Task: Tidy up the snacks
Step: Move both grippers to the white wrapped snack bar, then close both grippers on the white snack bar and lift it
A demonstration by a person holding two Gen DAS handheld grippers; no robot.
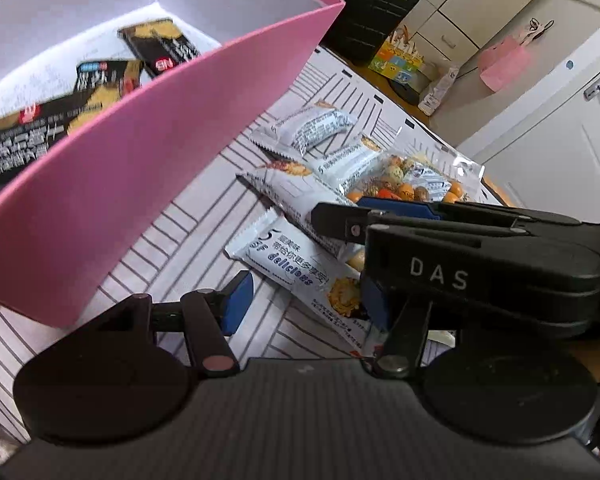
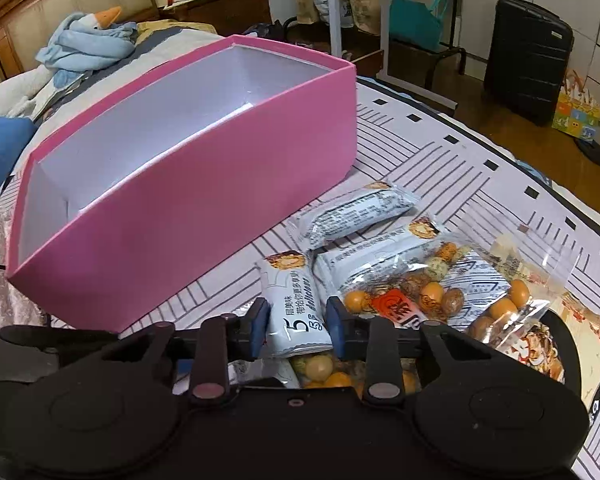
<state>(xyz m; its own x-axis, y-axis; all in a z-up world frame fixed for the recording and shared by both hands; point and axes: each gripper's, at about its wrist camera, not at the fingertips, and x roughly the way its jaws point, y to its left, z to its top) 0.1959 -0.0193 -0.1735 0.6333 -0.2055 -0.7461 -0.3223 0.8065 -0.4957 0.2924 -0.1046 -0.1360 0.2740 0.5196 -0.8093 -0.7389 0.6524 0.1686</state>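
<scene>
The right gripper [image 2: 298,326] is closed narrowly on the near end of a white snack bar [image 2: 296,300], its blue pads pressing both sides. That bar lies on the striped tabletop [image 2: 440,152] at the front of a pile of white bars and a clear bag of coated nuts [image 2: 440,300], just right of the pink box [image 2: 204,204]. The left gripper [image 1: 306,304] hovers half open over another white bar [image 1: 300,276], not gripping it. Inside the pink box lie three dark snack packets [image 1: 100,80]
</scene>
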